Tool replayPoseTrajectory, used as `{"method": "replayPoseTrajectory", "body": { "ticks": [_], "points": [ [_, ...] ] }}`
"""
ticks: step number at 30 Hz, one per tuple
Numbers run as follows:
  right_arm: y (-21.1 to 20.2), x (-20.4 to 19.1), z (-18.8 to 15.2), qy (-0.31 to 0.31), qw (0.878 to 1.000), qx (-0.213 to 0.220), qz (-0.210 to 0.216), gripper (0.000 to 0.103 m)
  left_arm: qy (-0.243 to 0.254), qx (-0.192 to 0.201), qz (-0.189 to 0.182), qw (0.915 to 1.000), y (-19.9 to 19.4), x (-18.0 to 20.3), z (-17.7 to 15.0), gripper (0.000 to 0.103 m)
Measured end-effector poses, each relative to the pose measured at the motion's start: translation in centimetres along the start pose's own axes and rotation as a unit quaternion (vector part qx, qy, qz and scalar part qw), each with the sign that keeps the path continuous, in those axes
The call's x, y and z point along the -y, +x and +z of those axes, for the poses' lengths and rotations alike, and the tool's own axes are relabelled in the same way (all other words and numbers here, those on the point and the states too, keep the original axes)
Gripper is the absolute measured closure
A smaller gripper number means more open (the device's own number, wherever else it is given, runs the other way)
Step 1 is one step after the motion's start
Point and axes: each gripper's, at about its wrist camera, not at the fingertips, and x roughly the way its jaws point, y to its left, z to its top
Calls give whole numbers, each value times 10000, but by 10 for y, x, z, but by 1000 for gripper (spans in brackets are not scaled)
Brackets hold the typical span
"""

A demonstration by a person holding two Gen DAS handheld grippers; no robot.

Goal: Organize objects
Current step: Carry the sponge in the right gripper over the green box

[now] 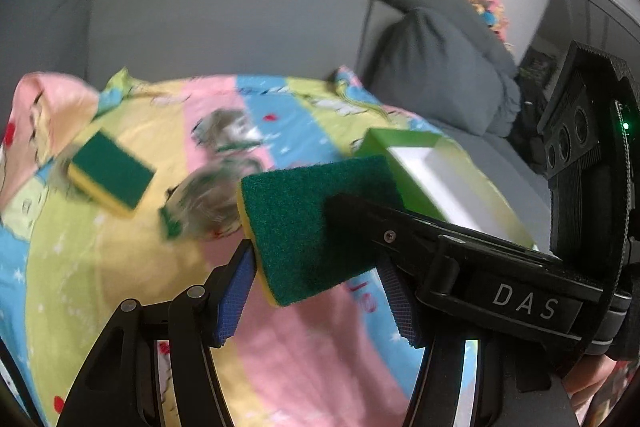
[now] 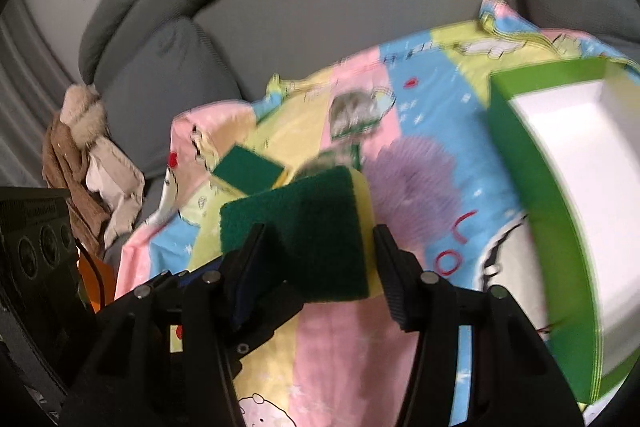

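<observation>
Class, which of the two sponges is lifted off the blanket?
The near sponge, raised at the left hand-held gripper; the far sponge lies flat on the blanket.

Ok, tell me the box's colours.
The box is green outside with a white inside, clearest in the right wrist view.

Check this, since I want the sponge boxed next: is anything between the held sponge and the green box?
Nothing visible. Only bare blanket lies between the sponge and the open, empty box to its right.
</observation>
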Motion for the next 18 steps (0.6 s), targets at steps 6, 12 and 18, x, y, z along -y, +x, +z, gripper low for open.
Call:
{"method": "replayPoseTrajectory", "body": {
  "ticks": [6, 12, 18],
  "points": [
    [-45, 22, 5, 262, 9978, 571, -226, 51, 494, 146, -310, 9982, 3, 46, 15, 41],
    [-87, 59, 6, 466, 9917, 1090, -494, 50, 1156, 61, -565, 9917, 25, 100, 30, 41],
    [-107, 108, 0, 1078, 9825, 1299, -792, 50, 1568, -326, -861, 9833, 61, 142, 32, 41]
  ]
}}
